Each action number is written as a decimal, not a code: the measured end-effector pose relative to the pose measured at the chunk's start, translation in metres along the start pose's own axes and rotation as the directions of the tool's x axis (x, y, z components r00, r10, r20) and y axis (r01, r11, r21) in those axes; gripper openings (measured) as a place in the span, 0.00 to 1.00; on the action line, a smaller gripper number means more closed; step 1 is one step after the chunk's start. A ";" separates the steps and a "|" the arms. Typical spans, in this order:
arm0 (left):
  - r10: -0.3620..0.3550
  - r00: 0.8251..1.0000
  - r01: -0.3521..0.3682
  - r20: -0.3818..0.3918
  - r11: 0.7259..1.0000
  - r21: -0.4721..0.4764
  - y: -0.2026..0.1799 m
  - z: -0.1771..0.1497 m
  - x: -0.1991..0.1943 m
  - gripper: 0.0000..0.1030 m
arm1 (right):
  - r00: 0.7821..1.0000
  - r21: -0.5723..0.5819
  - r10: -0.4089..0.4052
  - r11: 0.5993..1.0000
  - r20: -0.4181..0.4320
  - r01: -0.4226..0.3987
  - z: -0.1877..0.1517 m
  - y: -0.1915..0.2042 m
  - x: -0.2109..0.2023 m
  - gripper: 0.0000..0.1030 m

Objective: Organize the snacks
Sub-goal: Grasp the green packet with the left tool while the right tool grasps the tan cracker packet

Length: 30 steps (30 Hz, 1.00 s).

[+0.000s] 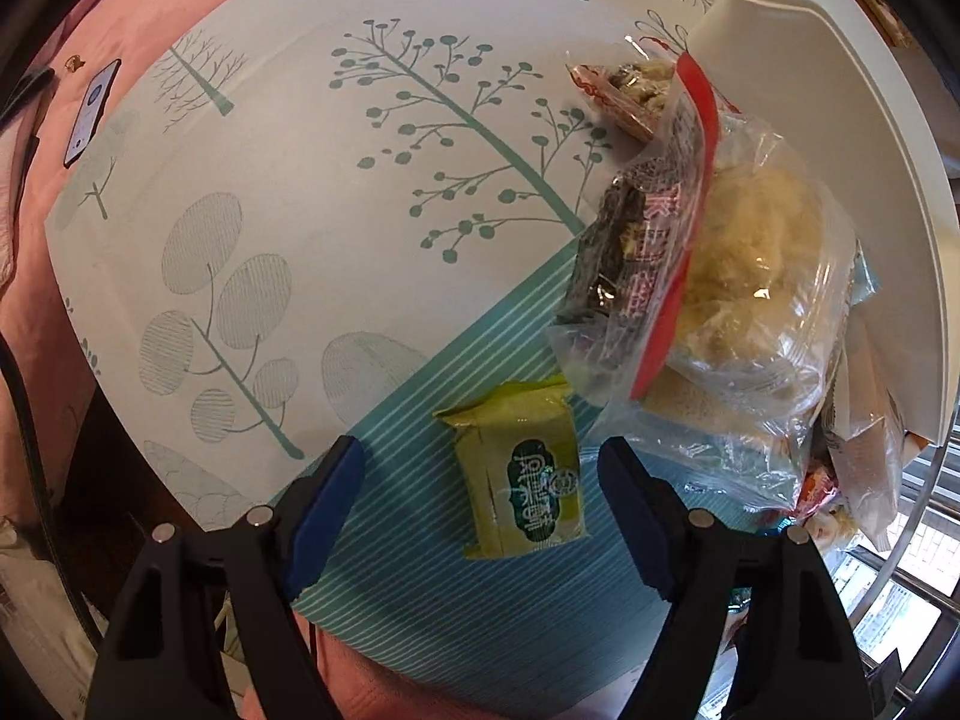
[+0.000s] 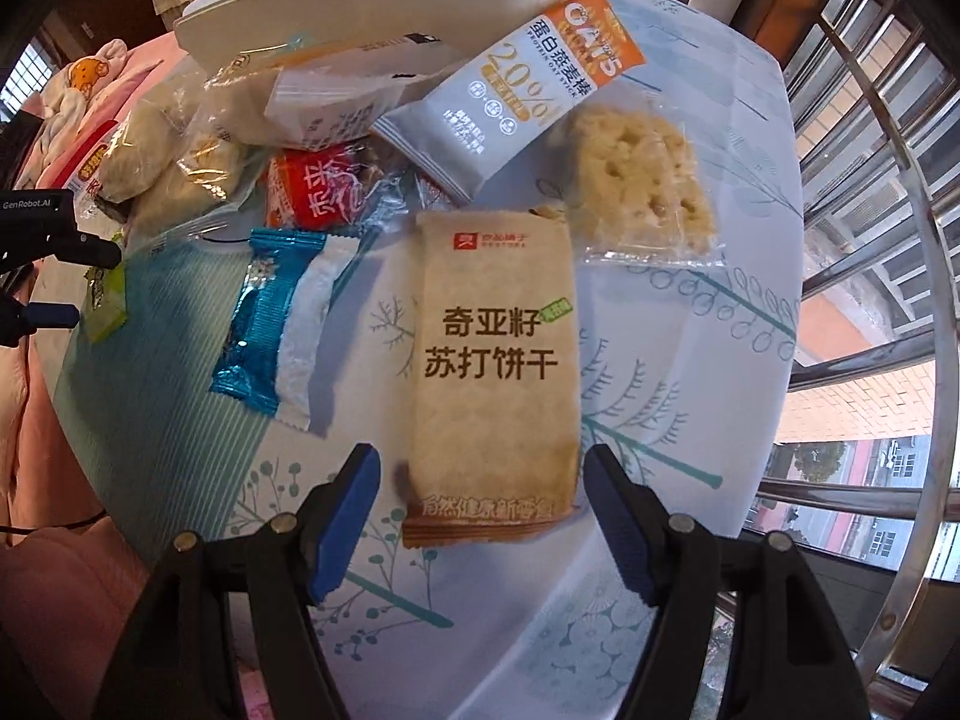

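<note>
Tablecloth (image 1: 288, 192) with teal tree print over a round table, striped band along the near edge. White plastic bin (image 1: 840, 138) tipped on its side at the cloth's edge, snacks spilled in a heap from its mouth. Clear zip bag (image 1: 750, 264) of pale fluffy contents atop the heap, red seal strip across it. Beige soda cracker pack (image 2: 495, 372) flat on the cloth, lengthwise toward the right wrist camera. White and orange oat bar (image 2: 510, 102) leaning on the heap beside the bin rim. Clear-wrapped puffed rice cake (image 2: 642, 180) just right of the oat bar. Blue foil wrapper (image 2: 264, 324) left of the cracker pack, apart from it. Green pastry packet (image 1: 522, 474) on the striped band, near the zip bag. Left gripper (image 1: 480, 516) pointing down, jaws apart, packet between the blue pads, no contact visible. Right gripper (image 2: 483, 516) jaws apart, straddling the cracker pack's near end, pads clear of it
</note>
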<state>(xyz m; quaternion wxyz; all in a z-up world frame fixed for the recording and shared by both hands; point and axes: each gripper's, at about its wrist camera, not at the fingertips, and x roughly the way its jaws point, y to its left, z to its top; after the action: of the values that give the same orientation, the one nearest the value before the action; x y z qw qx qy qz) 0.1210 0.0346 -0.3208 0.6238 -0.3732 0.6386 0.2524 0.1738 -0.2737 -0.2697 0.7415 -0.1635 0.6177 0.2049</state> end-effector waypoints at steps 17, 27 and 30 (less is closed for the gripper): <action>0.091 0.996 -0.090 -0.012 0.993 0.074 -0.065 -0.004 -0.002 0.36 | 0.999 0.009 -0.013 1.000 0.036 0.013 0.032 -0.017 0.019 0.68; 0.057 0.998 -0.056 -0.025 0.997 0.059 -0.057 -0.003 -0.007 0.35 | 0.999 -0.031 0.000 1.000 0.051 0.001 0.039 0.000 0.013 0.53; 0.079 0.996 -0.077 -0.034 0.995 0.060 -0.049 -0.007 -0.006 0.35 | 0.999 -0.045 0.015 0.999 0.037 -0.013 0.036 0.005 0.012 0.53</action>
<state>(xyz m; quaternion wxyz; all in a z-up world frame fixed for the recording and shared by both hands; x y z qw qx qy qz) 0.1556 0.0010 -0.3068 0.6125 -0.3341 0.6709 0.2511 0.2037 -0.2506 -0.2744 0.7474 -0.1719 0.6002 0.2271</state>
